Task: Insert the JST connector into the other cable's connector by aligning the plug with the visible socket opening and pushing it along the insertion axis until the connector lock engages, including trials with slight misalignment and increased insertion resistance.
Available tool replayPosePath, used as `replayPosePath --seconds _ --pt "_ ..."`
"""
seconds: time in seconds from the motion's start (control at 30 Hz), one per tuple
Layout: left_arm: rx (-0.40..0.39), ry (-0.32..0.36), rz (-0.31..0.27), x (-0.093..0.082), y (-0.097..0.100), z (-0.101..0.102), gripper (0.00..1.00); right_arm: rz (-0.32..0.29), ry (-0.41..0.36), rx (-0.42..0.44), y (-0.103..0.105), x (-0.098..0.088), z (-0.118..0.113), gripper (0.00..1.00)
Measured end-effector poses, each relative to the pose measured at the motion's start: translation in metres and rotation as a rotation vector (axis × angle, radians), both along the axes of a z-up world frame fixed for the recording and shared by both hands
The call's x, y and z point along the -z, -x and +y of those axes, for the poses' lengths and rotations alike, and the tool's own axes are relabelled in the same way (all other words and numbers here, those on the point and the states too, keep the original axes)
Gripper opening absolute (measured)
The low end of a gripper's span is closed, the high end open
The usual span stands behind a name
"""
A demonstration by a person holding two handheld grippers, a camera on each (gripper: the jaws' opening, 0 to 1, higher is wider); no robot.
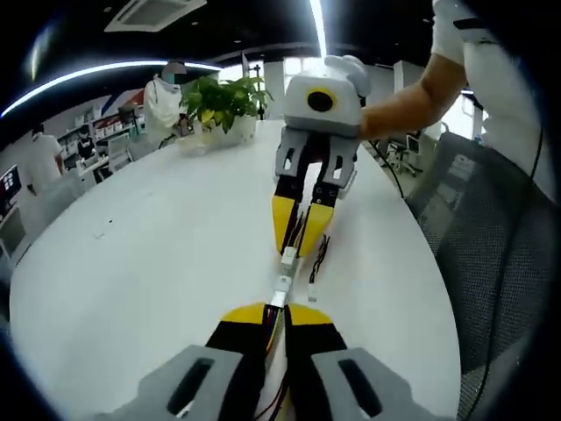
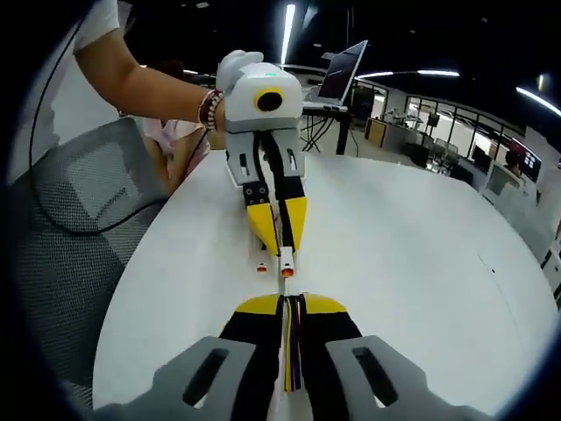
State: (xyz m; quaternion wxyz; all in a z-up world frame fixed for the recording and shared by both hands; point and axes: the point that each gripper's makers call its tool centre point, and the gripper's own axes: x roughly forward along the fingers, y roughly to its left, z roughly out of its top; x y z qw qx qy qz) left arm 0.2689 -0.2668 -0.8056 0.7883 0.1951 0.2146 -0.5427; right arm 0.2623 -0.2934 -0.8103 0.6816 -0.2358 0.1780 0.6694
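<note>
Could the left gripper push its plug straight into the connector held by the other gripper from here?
Probably yes. The left gripper holds its white connector nearly tip to tip with the right gripper's connector, and nothing lies between them on the white table. Exact alignment is too small to judge.

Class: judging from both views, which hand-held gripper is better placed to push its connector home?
Probably left: the left hand-held gripper has its white connector just short of the other connector, roughly in line.
</note>
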Motion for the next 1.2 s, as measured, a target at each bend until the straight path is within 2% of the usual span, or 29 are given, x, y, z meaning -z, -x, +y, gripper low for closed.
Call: replayPosePath --seconds 0.33,0.57,0.83,1.2 --pt "0.025 -0.036 -0.025 0.000 0.008 -0.001 0.01 -0.015 0.015 -0.018 0.010 -0.001 0.004 0.05" --pt "0.019 -0.028 -0.033 -0.002 0.009 -0.002 0.00 -0.009 0.024 -0.014 0.010 0.001 0.004 0.05" --pt "0.046 -0.037 -0.049 -0.006 0.012 -0.009 0.00 -0.014 0.032 -0.017 0.012 0.000 0.005 0.05" --pt "0.049 -0.030 -0.038 -0.009 0.011 -0.011 0.00 -0.027 0.031 -0.028 0.012 -0.002 0.005 0.04"
